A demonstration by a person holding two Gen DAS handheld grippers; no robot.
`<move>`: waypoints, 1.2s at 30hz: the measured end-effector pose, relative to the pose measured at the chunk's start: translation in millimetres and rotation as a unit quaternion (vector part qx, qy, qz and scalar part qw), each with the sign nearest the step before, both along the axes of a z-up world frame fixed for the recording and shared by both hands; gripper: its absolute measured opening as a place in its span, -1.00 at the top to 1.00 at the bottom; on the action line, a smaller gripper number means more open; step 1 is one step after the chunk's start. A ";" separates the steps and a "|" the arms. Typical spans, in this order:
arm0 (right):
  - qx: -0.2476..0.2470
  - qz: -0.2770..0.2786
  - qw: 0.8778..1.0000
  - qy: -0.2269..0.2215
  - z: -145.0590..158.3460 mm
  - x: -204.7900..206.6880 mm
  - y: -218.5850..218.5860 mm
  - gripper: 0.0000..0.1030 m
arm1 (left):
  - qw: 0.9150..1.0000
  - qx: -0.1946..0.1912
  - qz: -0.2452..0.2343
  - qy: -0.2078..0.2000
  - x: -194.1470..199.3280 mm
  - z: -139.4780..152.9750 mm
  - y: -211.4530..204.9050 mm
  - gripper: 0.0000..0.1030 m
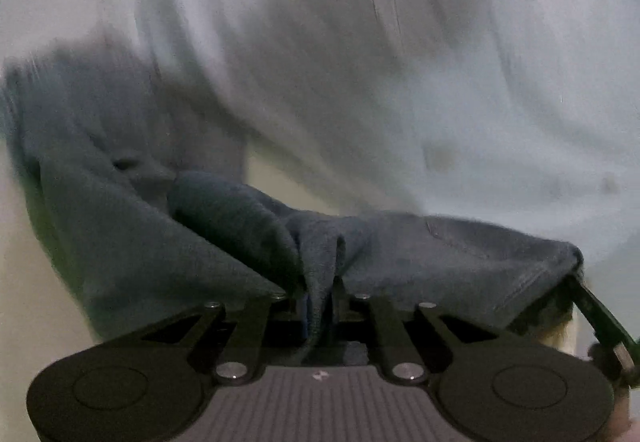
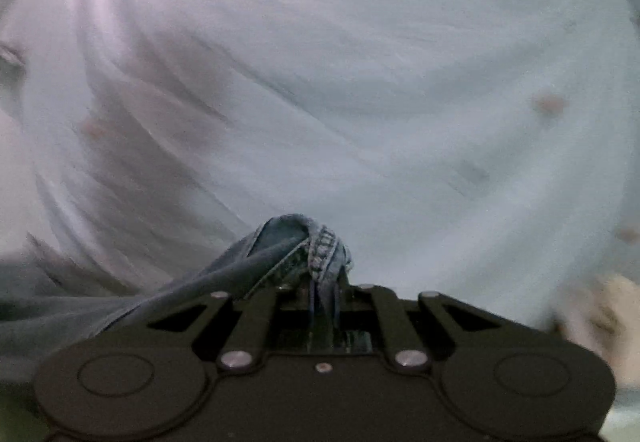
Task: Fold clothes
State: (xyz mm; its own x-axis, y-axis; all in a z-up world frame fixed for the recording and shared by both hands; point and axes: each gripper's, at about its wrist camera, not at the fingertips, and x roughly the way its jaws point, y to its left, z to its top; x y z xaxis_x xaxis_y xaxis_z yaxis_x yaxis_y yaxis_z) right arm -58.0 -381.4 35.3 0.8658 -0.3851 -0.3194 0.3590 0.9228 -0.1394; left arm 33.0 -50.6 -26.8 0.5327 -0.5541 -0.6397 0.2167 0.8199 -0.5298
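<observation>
Right at the near edge of both views you get the gripper bodies w/ cloth bunched in the jaws, so here's my read on progress. Left gripper is closed down to a narrow gap, pinching a fold of the blue-grey garment, which looks like soft denim or similar, hard to say exactly what piece of clothing it is. From that pinch the fabric spreads left and far in a big loose drape, and to the right it runs toward a stitched hem near the edge of the frame. Right gripper is likewise nearly shut, clamped on a stitched, faded denim edge, prob a hem or waistband, w/ the rest of the cloth trailing off to the left and low. So both ends are gripped, and afaict it's the same garment held between the two, though neither view shows the whole thing so can't be 100% sure. Background in both is a pale sheet, v. blurred and streaky, w/ a few small brownish spots on it. Whether the garment is touching the sheet or hanging clear, can't tell. Progress-wise imo this is early: grabs are done, cloth is still rumpled w/ no clean fold line or flat stacked layers visible anywhere. Left to do, I'd guess: spread it flat, bring edge to edge, smooth, release.
</observation>
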 end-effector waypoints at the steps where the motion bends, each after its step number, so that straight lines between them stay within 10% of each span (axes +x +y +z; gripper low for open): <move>1: 0.018 -0.020 0.999 0.039 -16.6 -12.0 -16.4 0.80 | 0.999 0.019 -0.013 0.025 -5.3 -10.9 -12.8 0.72; 6: 0.146 -0.094 0.970 0.170 -86.6 -71.4 -70.3 0.71 | 0.996 0.033 0.034 0.074 -15.5 -28.6 -22.0 0.49; 16: 0.218 -0.090 0.970 0.059 -45.1 -79.4 -79.9 -0.28 | 0.983 0.097 0.135 0.075 11.0 -23.1 3.1 -0.21; 21: 0.252 -0.052 0.962 0.092 -50.0 -24.2 -75.7 -0.59 | 0.976 0.116 0.162 0.094 42.6 -45.6 5.1 -0.63; 30: 0.236 -0.063 0.938 0.246 -118.2 74.2 -78.1 -0.50 | 0.954 0.110 0.203 0.192 110.6 -110.4 -2.2 -0.82; 34: 0.225 -0.047 0.940 0.252 -126.9 91.1 -82.8 0.58 | 0.946 0.141 0.226 0.184 124.9 -117.4 -11.8 -0.85; 36: 0.224 -0.043 0.941 0.249 -131.6 100.6 -86.2 0.71 | 0.942 0.171 0.233 0.170 130.6 -116.9 -19.6 -0.71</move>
State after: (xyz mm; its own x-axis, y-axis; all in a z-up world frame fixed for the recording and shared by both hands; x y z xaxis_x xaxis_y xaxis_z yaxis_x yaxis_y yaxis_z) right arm 42.7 -467.6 -96.3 0.5367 -0.1769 -0.8250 0.4283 0.8995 0.0858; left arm 163.6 -70.2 -143.8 0.3997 -0.0413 -0.9157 -0.3444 0.9190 -0.1917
